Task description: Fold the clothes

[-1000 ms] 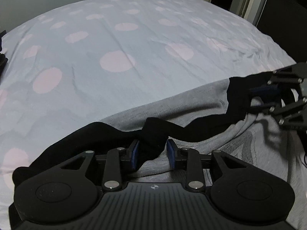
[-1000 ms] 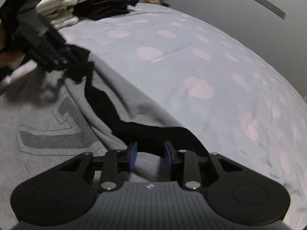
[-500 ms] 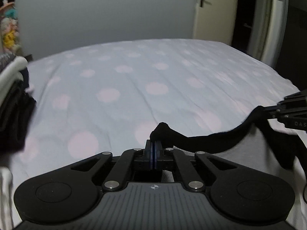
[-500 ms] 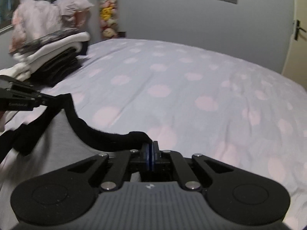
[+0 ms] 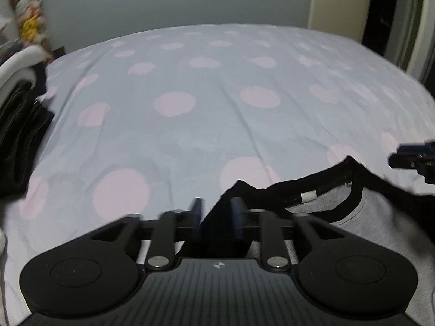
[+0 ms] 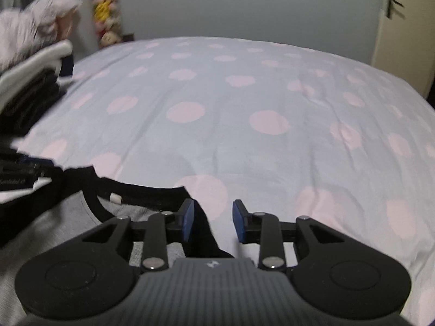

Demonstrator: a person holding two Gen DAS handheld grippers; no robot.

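Observation:
A grey shirt (image 5: 367,225) with black trim lies on the bed, its neckline and a small white label (image 5: 307,197) facing up. My left gripper (image 5: 216,213) is open, and a black shoulder edge of the shirt lies loose between its blue pads. The right gripper's tip (image 5: 413,157) shows at the right edge of the left wrist view. In the right wrist view the same shirt (image 6: 62,217) lies at lower left. My right gripper (image 6: 213,221) is open too, with black cloth resting against its left pad (image 6: 187,220). The left gripper (image 6: 19,174) shows blurred at the left edge.
The bed sheet (image 5: 217,108) is pale blue with pink dots and stretches ahead. A stack of folded black and white clothes (image 5: 16,125) sits at the left, with pink garments (image 6: 32,27) on top. Plush toys (image 6: 106,8) and a door (image 6: 402,27) stand behind.
Half a second ago both grippers were shut on the shirt's black edge. Both now have their jaws apart, and the edge has dropped onto the bed.

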